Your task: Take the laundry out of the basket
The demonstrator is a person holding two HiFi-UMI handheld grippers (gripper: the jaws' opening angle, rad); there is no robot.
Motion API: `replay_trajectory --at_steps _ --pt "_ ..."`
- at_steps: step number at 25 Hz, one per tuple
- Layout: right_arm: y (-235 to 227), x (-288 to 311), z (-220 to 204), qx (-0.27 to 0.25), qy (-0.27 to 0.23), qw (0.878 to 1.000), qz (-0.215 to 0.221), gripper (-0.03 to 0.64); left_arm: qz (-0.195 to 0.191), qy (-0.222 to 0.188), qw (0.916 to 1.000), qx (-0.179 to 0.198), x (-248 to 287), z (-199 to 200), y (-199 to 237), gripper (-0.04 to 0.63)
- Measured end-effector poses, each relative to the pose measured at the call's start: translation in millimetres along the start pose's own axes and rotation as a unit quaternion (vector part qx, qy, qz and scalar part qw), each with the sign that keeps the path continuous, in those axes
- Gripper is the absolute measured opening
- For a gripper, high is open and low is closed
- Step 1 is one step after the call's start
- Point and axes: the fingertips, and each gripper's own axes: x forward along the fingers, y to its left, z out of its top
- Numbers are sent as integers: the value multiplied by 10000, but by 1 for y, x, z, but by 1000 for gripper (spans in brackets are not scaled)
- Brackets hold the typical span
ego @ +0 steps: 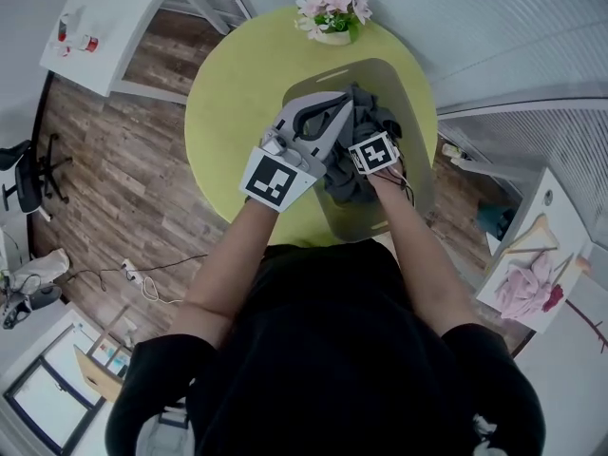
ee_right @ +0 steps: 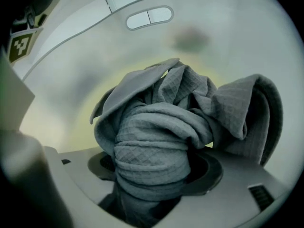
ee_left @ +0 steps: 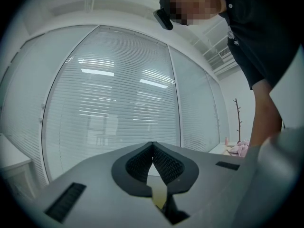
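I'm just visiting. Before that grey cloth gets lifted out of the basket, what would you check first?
1. Grip of the right gripper on the grey cloth: ok, a thick fold fills its jaws.
2. Spare left gripper: ok, jaws together, nothing between.
3. The grey cloth clear of the basket: not ok, it lies bunched inside.
4. More laundry underneath: cannot tell, hidden.
5. Room around the flowers: ok, they stand beyond the basket on the table.
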Motion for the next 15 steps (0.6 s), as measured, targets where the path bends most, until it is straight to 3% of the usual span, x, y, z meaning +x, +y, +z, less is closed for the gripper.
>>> replay_trajectory --at_steps 15 --pt "30 -54 -5 -406 -78 9991 67 365 162 219 9995 147 -55 -3 -13 9"
